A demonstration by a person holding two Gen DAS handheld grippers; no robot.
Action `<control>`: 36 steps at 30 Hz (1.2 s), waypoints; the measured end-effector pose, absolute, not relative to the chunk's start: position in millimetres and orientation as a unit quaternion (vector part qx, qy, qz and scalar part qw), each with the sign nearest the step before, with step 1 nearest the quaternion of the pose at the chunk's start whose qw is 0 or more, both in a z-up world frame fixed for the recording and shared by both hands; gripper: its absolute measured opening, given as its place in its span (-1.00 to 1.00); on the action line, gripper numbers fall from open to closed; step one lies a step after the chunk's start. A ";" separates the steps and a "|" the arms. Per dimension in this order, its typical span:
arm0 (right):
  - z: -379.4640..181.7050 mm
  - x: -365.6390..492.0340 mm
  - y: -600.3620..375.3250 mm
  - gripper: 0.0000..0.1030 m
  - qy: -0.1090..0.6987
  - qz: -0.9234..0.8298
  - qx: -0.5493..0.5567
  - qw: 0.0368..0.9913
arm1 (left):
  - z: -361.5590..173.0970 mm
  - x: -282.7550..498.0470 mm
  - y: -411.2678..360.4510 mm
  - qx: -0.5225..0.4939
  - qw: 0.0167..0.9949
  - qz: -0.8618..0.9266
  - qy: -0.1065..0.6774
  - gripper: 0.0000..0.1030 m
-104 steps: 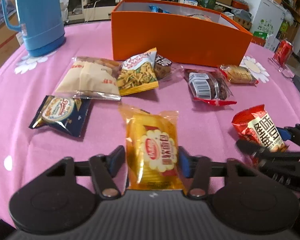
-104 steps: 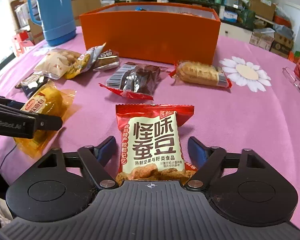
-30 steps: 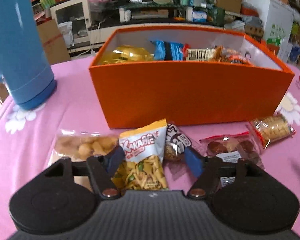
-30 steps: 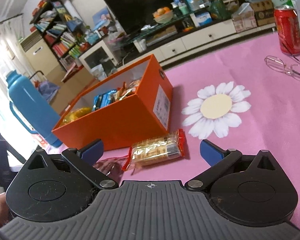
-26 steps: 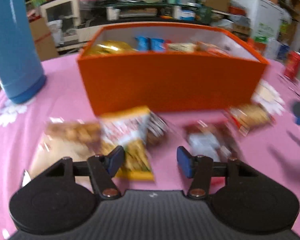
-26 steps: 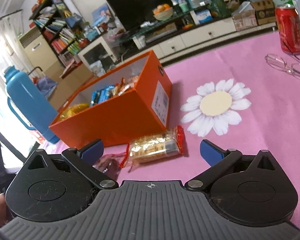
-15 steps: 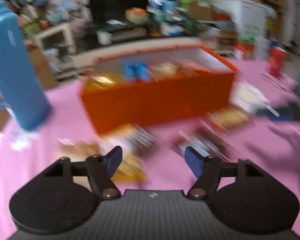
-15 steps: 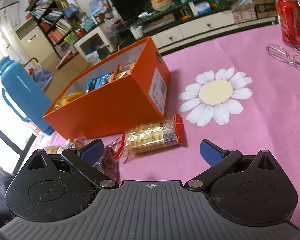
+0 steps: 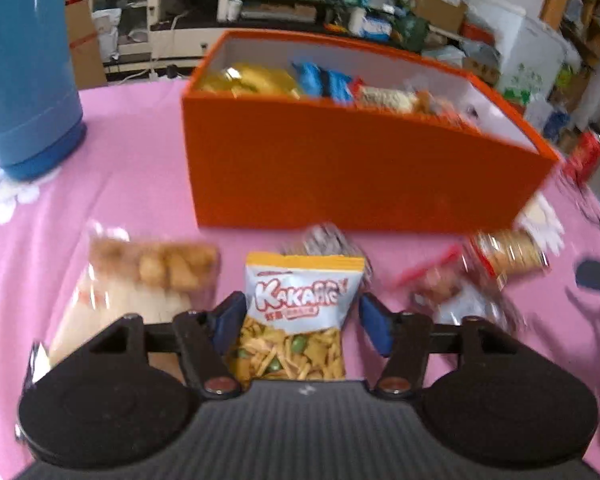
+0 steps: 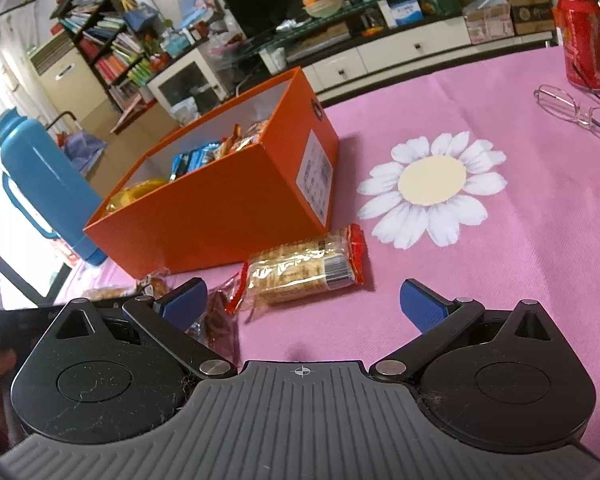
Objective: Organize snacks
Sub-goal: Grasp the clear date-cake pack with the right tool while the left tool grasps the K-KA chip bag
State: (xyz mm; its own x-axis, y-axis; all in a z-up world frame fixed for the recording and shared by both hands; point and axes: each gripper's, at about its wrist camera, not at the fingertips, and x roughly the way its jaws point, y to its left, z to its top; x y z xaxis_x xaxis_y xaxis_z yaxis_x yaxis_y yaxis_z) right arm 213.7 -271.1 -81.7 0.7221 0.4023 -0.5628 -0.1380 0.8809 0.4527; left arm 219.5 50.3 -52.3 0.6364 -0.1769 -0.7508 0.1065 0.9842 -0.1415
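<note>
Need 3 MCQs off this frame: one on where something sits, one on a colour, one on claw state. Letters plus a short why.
1. Where does the Kaka snack bag sit?
A. inside the box
B. between the left claw fingers, on the tablecloth
C. beside the red can

2. What colour is the snack box?
A. orange
B. green
C. white

3. What is the state of the right claw?
A. shut on the cracker pack
B. shut on nothing
C. open, holding nothing

Key:
1 B: the bag lies between the blue pads, in front of the box.
2 A: its outer walls are orange in both views.
3 C: the fingers stand wide apart, and the cracker pack lies on the pink tablecloth just ahead of them, untouched.
</note>
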 end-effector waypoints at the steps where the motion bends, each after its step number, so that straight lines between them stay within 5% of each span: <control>1: -82.1 213.7 -270.1 0.84 0.342 0.150 0.191 0.908 | -54.2 209.5 45.0 -0.033 0.901 -0.083 0.425 0.10; 19: -84.0 203.1 -212.0 0.84 0.336 0.231 0.112 0.906 | -45.4 156.6 21.8 -0.019 0.902 -0.093 0.422 0.32; 24: -84.5 206.3 -183.7 0.49 0.339 0.220 0.077 0.911 | -48.1 141.9 27.5 0.005 0.899 -0.105 0.425 0.35; 36: -92.7 213.3 -134.8 0.23 0.360 0.200 0.034 0.911 | -57.5 166.2 19.6 0.082 0.899 -0.133 0.409 0.43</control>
State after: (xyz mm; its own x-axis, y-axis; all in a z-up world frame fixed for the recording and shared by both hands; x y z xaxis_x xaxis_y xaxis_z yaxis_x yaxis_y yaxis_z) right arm 213.3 -134.8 -92.7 0.6606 0.3892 -0.6420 -0.3403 0.9175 0.2060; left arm 166.2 19.6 -57.5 0.6307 -0.1722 -0.7567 0.3069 0.9509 0.0394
